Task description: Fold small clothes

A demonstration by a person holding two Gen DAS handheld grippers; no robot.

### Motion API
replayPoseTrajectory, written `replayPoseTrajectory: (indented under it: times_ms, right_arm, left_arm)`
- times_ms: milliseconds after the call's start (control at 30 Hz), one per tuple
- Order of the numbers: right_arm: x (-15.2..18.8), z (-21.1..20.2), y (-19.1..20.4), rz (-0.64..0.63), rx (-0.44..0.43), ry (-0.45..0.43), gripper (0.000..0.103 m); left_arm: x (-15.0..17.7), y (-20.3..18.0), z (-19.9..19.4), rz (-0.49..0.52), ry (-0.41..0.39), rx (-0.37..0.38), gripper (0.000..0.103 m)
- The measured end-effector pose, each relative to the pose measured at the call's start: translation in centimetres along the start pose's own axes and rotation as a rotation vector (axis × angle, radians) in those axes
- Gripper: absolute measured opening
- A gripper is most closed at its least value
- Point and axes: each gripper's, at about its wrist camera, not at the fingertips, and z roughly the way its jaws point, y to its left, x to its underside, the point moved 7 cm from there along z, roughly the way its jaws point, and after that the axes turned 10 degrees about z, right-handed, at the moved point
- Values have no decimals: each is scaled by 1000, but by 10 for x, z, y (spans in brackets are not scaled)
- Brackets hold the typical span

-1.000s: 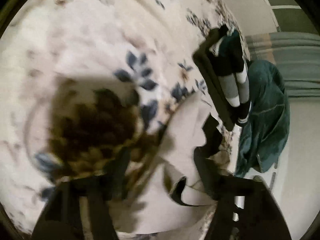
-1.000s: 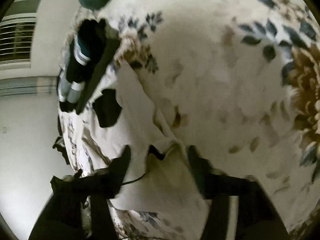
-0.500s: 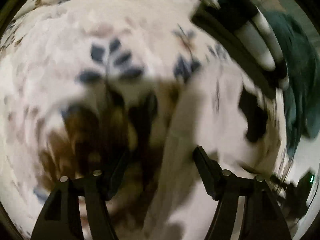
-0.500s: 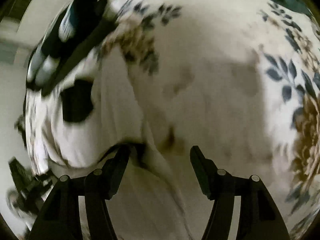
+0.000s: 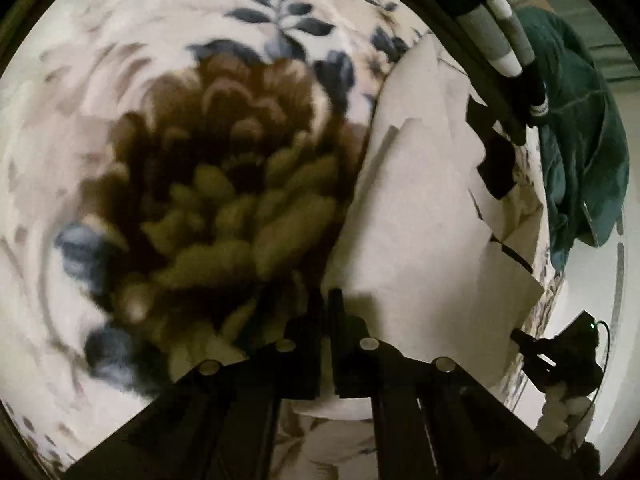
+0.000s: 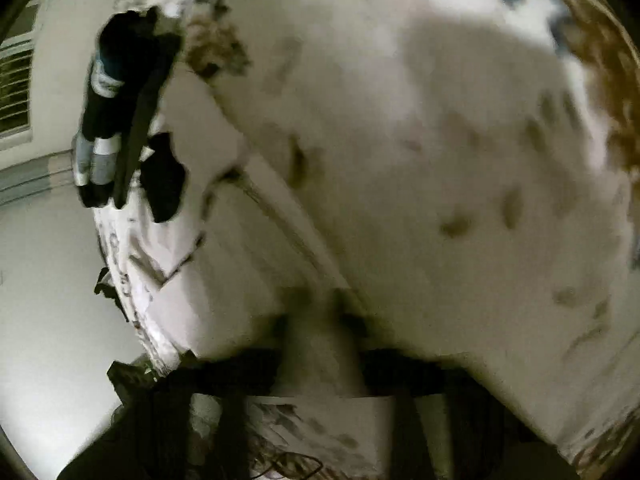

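A small cream garment with black patches (image 5: 424,208) lies on a floral bedspread (image 5: 160,80). My left gripper (image 5: 325,300) is shut, pinching the garment's near left edge. In the right wrist view the same garment (image 6: 240,248) lies left of centre, and my right gripper (image 6: 320,320) is shut on a fold of its near edge; this view is blurred. The garment's black patch (image 6: 162,184) shows near the bed edge.
A folded black garment with grey and white stripes (image 5: 492,32) lies at the bed's far edge, also in the right wrist view (image 6: 108,120). A dark green garment (image 5: 576,140) hangs over the bed's side. The other gripper (image 5: 560,352) shows at lower right.
Both grippers were open over the garment half a second ago and have now closed on its near edge. Both views have shifted closer to the bedspread.
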Motion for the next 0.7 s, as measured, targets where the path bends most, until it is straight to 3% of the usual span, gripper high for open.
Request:
replayPoseTrajectory:
  times_ms: [100, 167, 200, 233, 267, 300, 467, 567, 600, 633, 667, 700]
  right_arm:
    - [-4, -5, 5, 13, 12, -3, 5]
    - [-13, -11, 21, -55, 79, -24, 10]
    - [-20, -17, 35, -116, 115, -48, 16]
    - [-27, -22, 48, -159, 129, -75, 36]
    - [-37, -28, 67, -207, 132, -114, 54]
    - [-46, -29, 80, -232, 128, -136, 57]
    - [-110, -2, 145, -285, 129, -166, 58]
    - [-145, 32, 166, -270, 172, -115, 58]
    - [-150, 41, 168, -261, 191, -92, 54]
    - [-154, 47, 171, -255, 183, -80, 42]
    - [-154, 50, 177, -268, 151, -72, 7]
    - [-151, 49, 182, -279, 135, -74, 6]
  left_arm:
    - [0, 5, -2, -30, 64, 19, 6]
    - [-20, -3, -11, 26, 81, -11, 9]
    - [-29, -7, -17, 61, 68, -28, 19]
    - [-44, -14, -21, 107, 40, -40, 27]
    - [-64, -21, -25, 152, 11, -50, 50]
    - [-81, -27, -25, 181, -5, -53, 67]
    - [-172, -55, 14, 313, -9, -102, 67]
    - [-202, -65, 55, 381, 59, -160, 65]
    - [-208, -71, 65, 396, 72, -169, 64]
    - [-212, -75, 68, 428, 58, -174, 55]
    - [-214, -77, 65, 460, 40, -184, 16]
    - [-214, -81, 60, 484, 24, -173, 2]
